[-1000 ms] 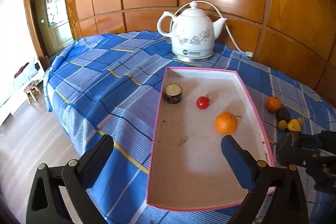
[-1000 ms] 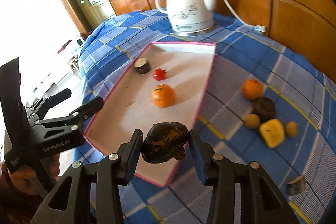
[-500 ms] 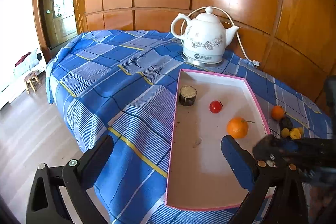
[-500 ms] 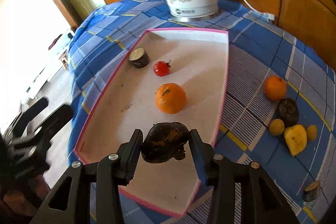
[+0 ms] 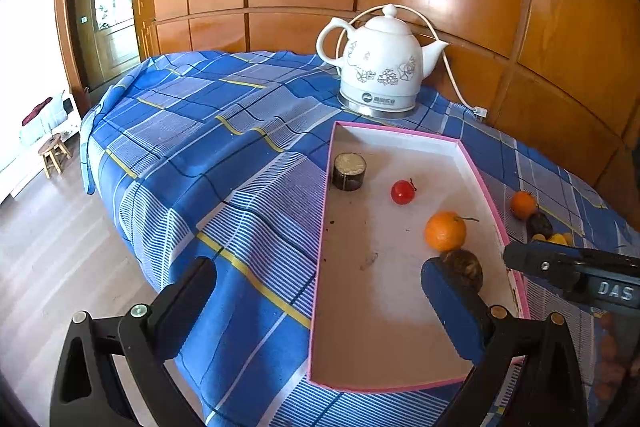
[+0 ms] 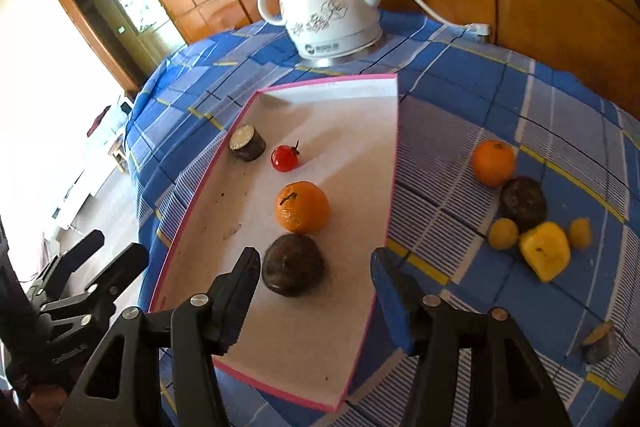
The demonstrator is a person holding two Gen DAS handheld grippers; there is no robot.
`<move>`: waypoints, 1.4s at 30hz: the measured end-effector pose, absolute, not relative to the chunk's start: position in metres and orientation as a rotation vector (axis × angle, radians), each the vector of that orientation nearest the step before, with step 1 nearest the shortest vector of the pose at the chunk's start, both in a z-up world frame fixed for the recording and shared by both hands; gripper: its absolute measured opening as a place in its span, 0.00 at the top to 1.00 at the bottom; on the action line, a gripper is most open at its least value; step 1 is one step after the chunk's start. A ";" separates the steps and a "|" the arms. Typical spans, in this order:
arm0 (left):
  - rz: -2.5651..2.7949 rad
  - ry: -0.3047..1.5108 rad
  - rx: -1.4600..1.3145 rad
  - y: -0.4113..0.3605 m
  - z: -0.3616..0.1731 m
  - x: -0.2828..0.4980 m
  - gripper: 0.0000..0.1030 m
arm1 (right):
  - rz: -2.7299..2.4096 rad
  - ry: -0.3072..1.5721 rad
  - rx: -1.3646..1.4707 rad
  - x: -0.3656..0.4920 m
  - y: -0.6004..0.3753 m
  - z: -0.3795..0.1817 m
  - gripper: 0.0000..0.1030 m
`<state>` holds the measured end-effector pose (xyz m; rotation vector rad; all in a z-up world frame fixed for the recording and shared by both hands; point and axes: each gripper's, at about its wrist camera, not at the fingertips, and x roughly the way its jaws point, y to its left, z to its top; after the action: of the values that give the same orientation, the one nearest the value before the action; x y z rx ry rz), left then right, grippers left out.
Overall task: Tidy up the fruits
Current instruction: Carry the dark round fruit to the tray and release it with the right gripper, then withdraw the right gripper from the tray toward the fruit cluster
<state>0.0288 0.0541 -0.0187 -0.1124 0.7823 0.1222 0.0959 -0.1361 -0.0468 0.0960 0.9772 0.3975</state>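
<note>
A pink-rimmed white tray lies on the blue checked cloth. In it are a dark cut piece, a red tomato, an orange and a dark brown fruit. My right gripper is open, its fingers on either side of the dark fruit, which rests on the tray floor. My left gripper is open and empty above the tray's near left edge. To the right of the tray on the cloth lie another orange, a dark fruit and yellow fruits.
A white kettle with a cord stands behind the tray against the wooden wall. A small cut piece lies at the cloth's near right. The table edge drops to the floor on the left.
My right gripper has opened and let go of the dark brown fruit, which now rests in the tray next to the orange. The left gripper has shifted a little to the left.
</note>
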 end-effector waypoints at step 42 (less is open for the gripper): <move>-0.055 0.788 0.089 -0.031 -0.006 0.017 0.00 | 0.138 0.830 -0.111 0.048 -0.258 0.009 0.44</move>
<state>0.0171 -0.0307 -0.0064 0.0886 0.7882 -0.0547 0.0481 -0.2578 0.0088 -0.1113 0.8295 0.1381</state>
